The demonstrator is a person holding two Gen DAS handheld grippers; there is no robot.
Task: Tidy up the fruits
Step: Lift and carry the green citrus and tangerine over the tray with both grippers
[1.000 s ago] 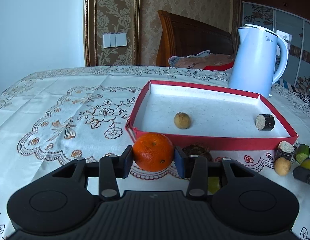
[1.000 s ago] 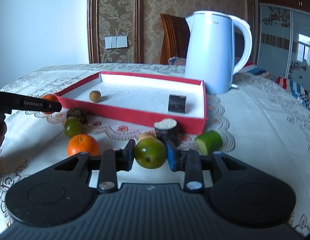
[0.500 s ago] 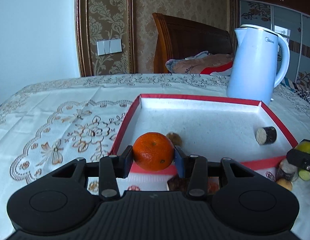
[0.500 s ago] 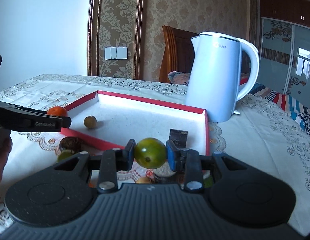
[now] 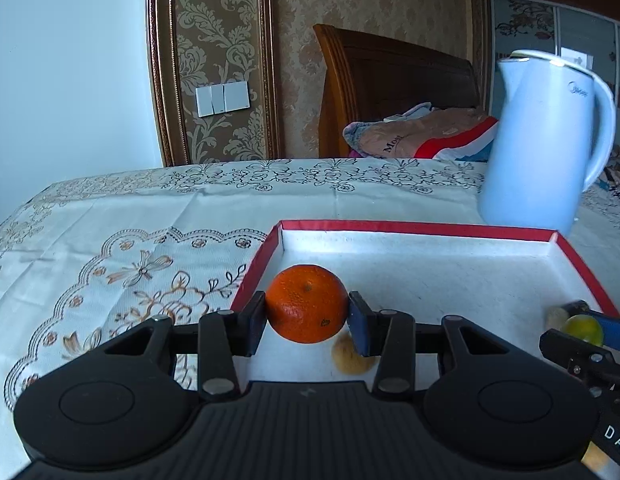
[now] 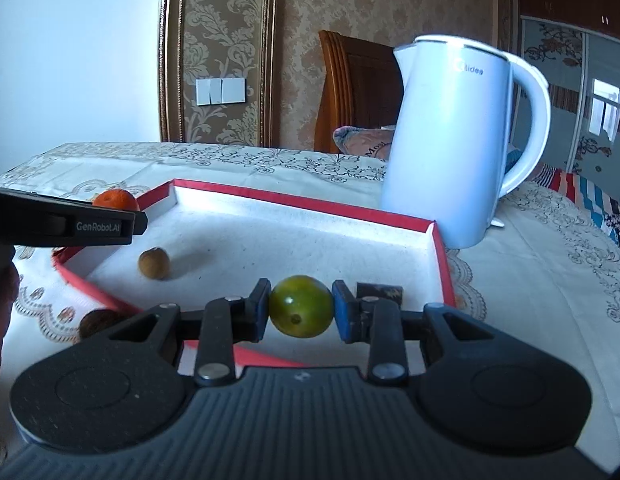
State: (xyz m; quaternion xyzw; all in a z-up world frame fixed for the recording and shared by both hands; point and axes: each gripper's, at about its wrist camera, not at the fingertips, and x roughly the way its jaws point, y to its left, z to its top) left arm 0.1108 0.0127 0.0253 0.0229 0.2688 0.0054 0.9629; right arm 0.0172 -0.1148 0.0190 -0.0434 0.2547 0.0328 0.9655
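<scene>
Both tools carry fruit over the red tray (image 6: 439,248) — the left gripper (image 5: 306,316) pinches an orange (image 5: 306,304) above the tray's left side, the right gripper (image 6: 301,312) pinches a green citrus (image 6: 301,311) above its near edge, presumably so both can be dropped inside beside the 1 small brown fruit (image 6: 154,263).

Readable text: "Midea" brand mark near the top of the white kettle (image 6: 453,140), first letter washed out in the right wrist view; the same mark on the kettle is too faint to read in the left wrist view. "GenRobot.AI" printed in white on the side of the left hand-held gripper (image 6: 102,227). "DAS", cut off by the frame edge, on the right hand-held gripper (image 5: 613,436), and "Most" on the folded cloth (image 5: 393,142) behind the worktop.
</scene>
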